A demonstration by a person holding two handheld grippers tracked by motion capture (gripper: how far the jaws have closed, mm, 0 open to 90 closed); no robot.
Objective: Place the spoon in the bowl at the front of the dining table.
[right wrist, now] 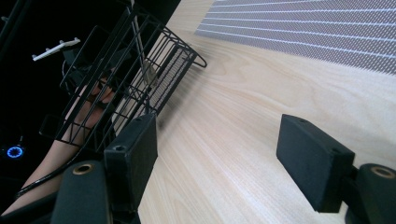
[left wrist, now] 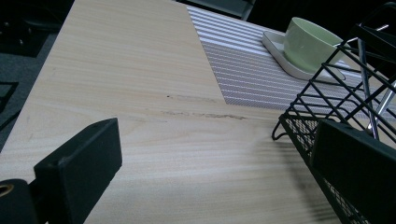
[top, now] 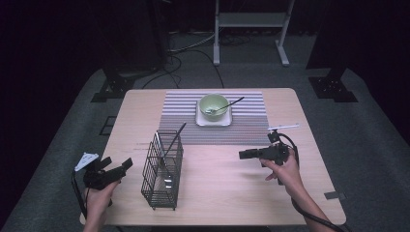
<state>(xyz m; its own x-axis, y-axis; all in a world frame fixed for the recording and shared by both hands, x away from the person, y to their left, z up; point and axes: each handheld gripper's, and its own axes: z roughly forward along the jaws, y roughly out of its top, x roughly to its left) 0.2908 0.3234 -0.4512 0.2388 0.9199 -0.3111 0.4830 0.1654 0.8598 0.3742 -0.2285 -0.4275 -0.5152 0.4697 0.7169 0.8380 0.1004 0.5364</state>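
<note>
High view: the left claw [top: 117, 166] is wide and empty, just left of the basket [top: 163, 170]. The right claw [top: 244, 154] is wide and empty, well right of it.

Left gripper view: basket [left wrist: 336, 116] by the right jaw.

Right gripper view: basket [right wrist: 135, 70] beyond the left jaw.

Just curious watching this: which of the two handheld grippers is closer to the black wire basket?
The left gripper. It sits just beside the black wire basket's left side, jaws open, while the right gripper hovers well off to the basket's right.

Both black two-jaw grippers sit wide open, nothing in them: left gripper [top: 117, 166] lower left of the frame, right gripper [top: 244, 154] centre-right, pointing left.
</note>
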